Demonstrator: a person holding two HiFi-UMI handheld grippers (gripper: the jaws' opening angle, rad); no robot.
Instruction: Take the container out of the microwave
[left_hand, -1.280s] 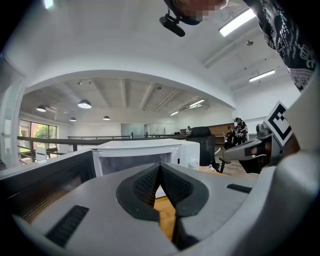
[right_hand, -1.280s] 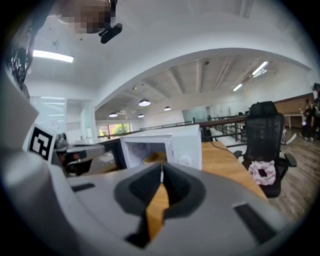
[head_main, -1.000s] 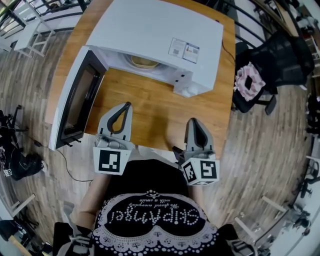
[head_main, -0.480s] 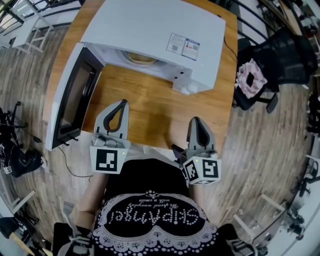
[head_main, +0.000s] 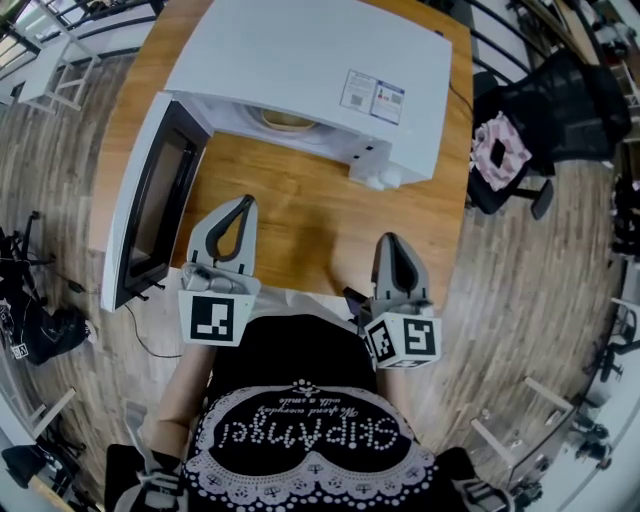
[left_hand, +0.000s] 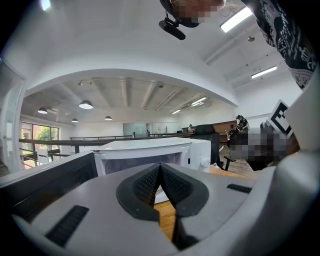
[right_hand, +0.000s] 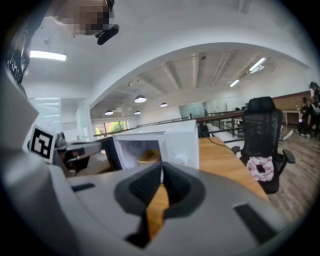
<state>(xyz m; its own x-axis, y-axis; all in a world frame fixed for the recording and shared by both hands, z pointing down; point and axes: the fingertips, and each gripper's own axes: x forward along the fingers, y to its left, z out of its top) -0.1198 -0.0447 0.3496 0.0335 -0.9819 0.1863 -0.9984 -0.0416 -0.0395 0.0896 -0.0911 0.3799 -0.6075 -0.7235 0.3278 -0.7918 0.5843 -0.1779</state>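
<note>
A white microwave (head_main: 310, 70) stands on the wooden table (head_main: 300, 220) with its door (head_main: 150, 205) swung wide open to the left. Inside the cavity sits a tan container (head_main: 288, 121); the right gripper view shows the container (right_hand: 148, 158) too. My left gripper (head_main: 244, 204) is held over the table's near part, in front of the open cavity, shut and empty. My right gripper (head_main: 390, 243) hovers to its right, near the table's front edge, shut with nothing in it. In the gripper views both the left gripper (left_hand: 160, 167) and the right gripper (right_hand: 161, 167) show their tips touching.
A black office chair (head_main: 545, 120) with a pink and white cushion (head_main: 497, 150) stands to the right of the table. The microwave's knob (head_main: 378, 180) faces the table's front. Wooden floor surrounds the table; a white stand (head_main: 60, 70) is at the upper left.
</note>
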